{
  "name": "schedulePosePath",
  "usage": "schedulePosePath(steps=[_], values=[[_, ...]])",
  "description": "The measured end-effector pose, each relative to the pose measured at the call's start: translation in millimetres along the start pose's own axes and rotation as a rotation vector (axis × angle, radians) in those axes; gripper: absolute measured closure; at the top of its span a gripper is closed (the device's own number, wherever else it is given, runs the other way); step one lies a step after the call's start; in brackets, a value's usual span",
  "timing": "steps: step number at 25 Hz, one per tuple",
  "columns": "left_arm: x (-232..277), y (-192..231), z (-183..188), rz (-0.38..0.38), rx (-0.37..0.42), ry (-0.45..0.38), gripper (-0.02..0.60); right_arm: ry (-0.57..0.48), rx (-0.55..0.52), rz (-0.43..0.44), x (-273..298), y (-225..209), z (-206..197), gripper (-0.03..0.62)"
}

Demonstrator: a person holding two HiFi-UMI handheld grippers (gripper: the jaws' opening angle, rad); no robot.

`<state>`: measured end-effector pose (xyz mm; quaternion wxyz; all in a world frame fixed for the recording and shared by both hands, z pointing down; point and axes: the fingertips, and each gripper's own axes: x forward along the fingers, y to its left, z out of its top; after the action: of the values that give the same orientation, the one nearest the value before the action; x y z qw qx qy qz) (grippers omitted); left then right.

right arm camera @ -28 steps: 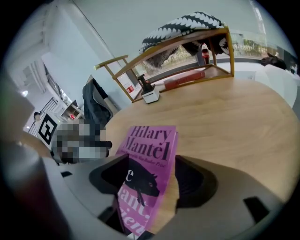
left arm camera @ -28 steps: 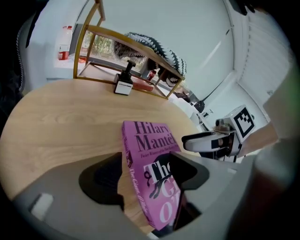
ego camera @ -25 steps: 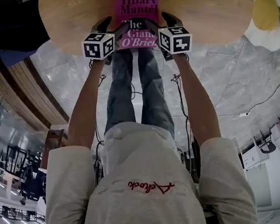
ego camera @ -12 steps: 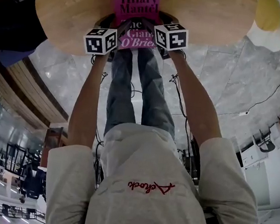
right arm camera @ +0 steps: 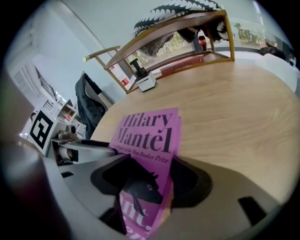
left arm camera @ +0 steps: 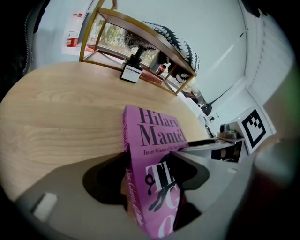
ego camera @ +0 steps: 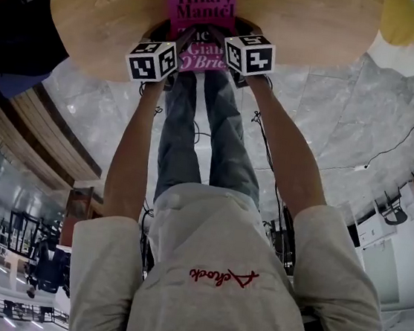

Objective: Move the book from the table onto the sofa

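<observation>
A pink paperback book (ego camera: 202, 7) with black lettering is clasped at its near end by both tools. The left hand-held gripper (ego camera: 178, 43) is closed on the spine-side corner; in the left gripper view the book (left arm camera: 154, 140) is seen pinched between the jaws of that hand-held gripper (left arm camera: 150, 176), one jaw on each face. The right hand-held gripper (ego camera: 221, 37) is likewise clamped on the opposite corner, just beside the left one, with the book (right arm camera: 146, 129) filling the gap of its jaws (right arm camera: 144, 185). Ahead of both, the rest of the book extends over the round light-wood counter (ego camera: 107, 6); whether it touches the wood cannot be told. Farther ahead, a small white-and-black device (left arm camera: 131, 71) is stood before a gold-framed rack (left arm camera: 140, 33).
</observation>
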<state>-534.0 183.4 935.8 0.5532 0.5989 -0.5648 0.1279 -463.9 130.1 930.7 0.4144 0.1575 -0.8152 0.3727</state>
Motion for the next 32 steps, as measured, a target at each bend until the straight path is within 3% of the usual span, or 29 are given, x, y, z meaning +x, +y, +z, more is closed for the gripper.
schedulePosePath(steps=[5, 14, 32], values=[[-1.0, 0.1, -0.9, 0.026, 0.006, 0.002, 0.299, -0.004, 0.016, -0.01, -2.7, -1.3, -0.2, 0.326], [-17.2, -8.7, 16.1, 0.052, 0.006, -0.085, 0.313, -0.068, -0.02, -0.039, -20.3, 7.5, 16.9, 0.329], [-116.5, -53.1, 131.7, 0.084, 0.152, -0.385, 0.313, -0.349, -0.156, -0.069, -107.3, 69.5, 133.5, 0.336]])
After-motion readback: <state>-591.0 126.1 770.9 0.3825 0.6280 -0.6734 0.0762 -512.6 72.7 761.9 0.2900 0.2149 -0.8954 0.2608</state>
